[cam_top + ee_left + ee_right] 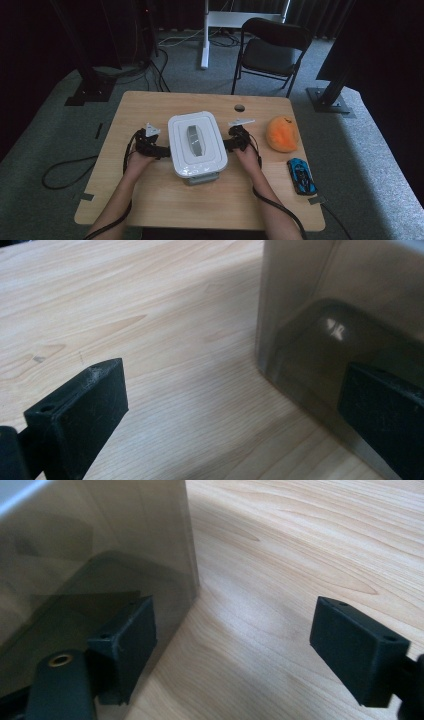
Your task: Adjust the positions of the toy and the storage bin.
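Note:
A translucent grey box with a white lid [196,142] stands in the middle of the wooden table [165,205]. My left gripper [150,142] sits on the table against the box's left side, and my right gripper [237,140] against its right side. In the left gripper view the left gripper [230,415] is open, with a lower corner of the box [310,340] reaching in by its right-hand jaw. In the right gripper view the right gripper [240,650] is open too, its left-hand jaw close against the box wall [100,545] and bare wood under the gap.
An orange plush ball [282,133] lies right of the box, with a blue toy car [301,176] nearer the front right edge. A round hole [239,107] sits in the table's far side. A black folding chair [272,50] stands behind the table.

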The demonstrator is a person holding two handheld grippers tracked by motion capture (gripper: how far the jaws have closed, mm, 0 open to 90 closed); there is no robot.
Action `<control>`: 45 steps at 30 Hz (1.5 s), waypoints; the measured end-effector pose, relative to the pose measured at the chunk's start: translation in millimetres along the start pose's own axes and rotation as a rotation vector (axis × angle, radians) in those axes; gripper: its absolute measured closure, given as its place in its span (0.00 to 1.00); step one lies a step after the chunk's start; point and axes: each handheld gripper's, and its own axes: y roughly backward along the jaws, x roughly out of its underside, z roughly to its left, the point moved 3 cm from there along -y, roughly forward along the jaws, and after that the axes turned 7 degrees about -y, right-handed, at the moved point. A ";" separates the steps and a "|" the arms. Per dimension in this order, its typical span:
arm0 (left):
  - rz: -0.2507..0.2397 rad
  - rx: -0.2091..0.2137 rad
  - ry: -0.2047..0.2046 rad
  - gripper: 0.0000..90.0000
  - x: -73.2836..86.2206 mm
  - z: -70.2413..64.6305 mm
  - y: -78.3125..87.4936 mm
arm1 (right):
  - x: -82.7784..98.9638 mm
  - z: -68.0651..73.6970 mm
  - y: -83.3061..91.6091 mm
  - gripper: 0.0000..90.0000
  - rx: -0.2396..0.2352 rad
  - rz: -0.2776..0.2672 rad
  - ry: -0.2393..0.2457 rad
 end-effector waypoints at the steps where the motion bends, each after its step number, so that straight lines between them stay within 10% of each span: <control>1: 0.001 0.000 0.000 0.00 -0.2 -0.9 0.3 | 0.3 0.1 0.9 0.21 0.004 -0.002 0.007; 45: -0.017 0.084 -0.058 0.00 26.1 -59.9 32.3 | 38.9 13.1 51.3 0.20 -0.023 -0.057 0.071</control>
